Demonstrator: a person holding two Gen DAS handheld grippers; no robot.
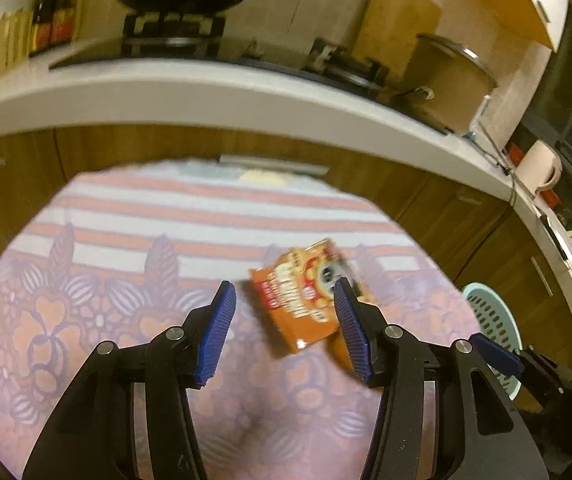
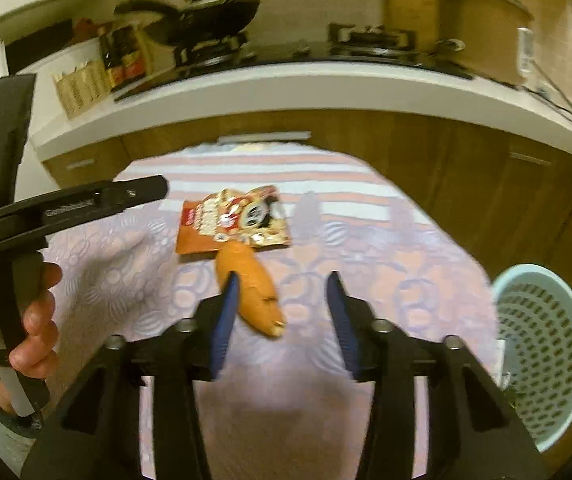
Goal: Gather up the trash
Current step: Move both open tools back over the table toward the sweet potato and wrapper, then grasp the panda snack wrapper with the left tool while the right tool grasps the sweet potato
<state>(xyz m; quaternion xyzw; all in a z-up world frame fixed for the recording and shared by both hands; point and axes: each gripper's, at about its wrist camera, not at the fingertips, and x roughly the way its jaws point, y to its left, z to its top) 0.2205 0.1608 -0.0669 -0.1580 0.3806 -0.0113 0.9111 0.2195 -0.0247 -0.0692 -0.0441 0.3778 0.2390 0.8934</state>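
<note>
An orange printed snack packet (image 1: 301, 300) (image 2: 234, 224) lies flat on the flowered tablecloth (image 1: 126, 320). Just in front of it lies an orange, oblong root like a sweet potato (image 2: 252, 292); in the left wrist view only a sliver of it (image 1: 339, 350) shows behind a finger. My left gripper (image 1: 284, 285) (image 2: 154, 190) hovers open above the packet, gripping nothing. My right gripper (image 2: 282, 278) (image 1: 495, 354) is open too. The root's near part lies below its gap, close to the left finger and apart from the pads.
A pale blue perforated basket (image 2: 541, 352) (image 1: 493, 320) stands on the floor to the right of the table. Behind the table runs a white counter (image 1: 206, 92) with a wok, a stove, a large pot and a kettle. A hand (image 2: 26, 320) holds the left gripper.
</note>
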